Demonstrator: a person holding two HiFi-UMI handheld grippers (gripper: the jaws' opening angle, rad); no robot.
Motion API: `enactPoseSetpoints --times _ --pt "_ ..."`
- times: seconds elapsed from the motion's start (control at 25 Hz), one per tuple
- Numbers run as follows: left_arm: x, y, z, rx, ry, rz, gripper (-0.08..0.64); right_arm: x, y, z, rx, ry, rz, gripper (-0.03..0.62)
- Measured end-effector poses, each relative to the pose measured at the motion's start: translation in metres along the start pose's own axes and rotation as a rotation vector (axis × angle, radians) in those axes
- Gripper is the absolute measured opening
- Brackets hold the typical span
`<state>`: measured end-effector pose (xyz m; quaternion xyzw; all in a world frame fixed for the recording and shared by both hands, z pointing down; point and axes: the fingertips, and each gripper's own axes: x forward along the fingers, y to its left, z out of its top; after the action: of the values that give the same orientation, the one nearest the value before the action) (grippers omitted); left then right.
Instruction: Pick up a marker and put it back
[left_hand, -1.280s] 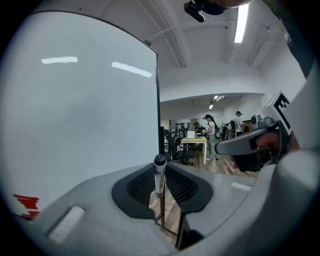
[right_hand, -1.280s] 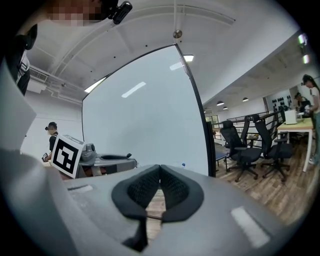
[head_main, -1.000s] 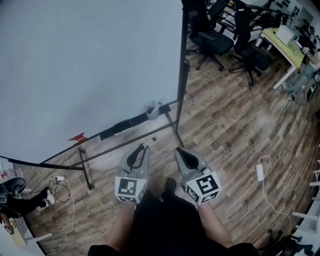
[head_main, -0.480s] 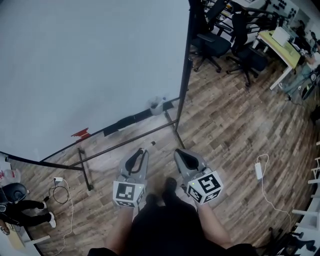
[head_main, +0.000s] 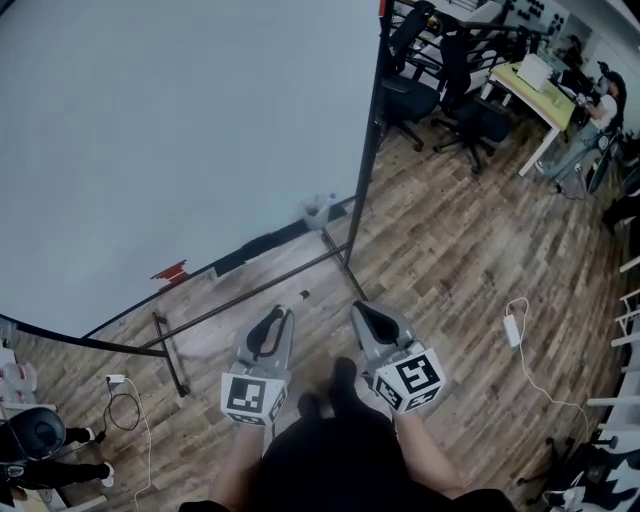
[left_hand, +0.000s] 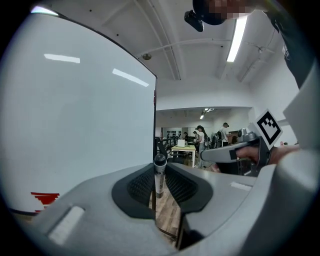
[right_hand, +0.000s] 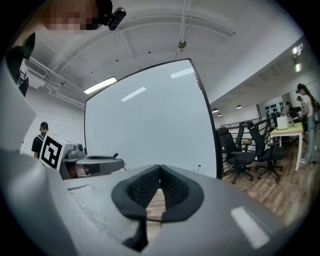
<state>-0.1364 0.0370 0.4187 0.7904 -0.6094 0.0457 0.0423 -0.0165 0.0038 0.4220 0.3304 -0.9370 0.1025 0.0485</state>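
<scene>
The left gripper (head_main: 282, 318) has its fingers clamped on a marker (left_hand: 159, 176), which stands upright between them. Just beside it, the right gripper (head_main: 364, 312) has its fingers pressed together with nothing in them. Both face the whiteboard (head_main: 180, 150).

- Large white whiteboard (head_main: 180, 130) on a black metal stand.
- Brown wood-plank floor (head_main: 450, 260).
- Black wheeled office chairs (head_main: 400, 95) near a pale green table (head_main: 530, 85).
- White power adapter (head_main: 513, 330) with its cable, lying on the floor.
- Small red object (head_main: 170, 272), possibly an eraser, at the whiteboard's lower edge.
</scene>
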Motion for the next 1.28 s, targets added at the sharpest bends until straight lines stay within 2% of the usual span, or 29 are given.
enactPoseSetpoints --times 0.28,0.8,1.04,1.28 --pt "-0.023 0.003 -0.01 -0.001 0.002 -0.055 0.075 -0.012 0.026 -0.016 -0.019 0.02 -0.054 0.002" --pt "-0.045 -0.008 -0.012 -0.001 -0.007 -0.094 0.075 -0.033 0.05 -0.02 -0.04 0.015 -0.078 0.002" --pt "-0.046 -0.019 -0.013 0.017 -0.02 -0.143 0.075 -0.039 0.054 -0.029 -0.024 0.025 -0.089 0.002" --pt "-0.039 -0.019 -0.017 0.006 -0.015 -0.117 0.075 -0.035 0.043 -0.033 -0.022 0.029 -0.074 0.002"
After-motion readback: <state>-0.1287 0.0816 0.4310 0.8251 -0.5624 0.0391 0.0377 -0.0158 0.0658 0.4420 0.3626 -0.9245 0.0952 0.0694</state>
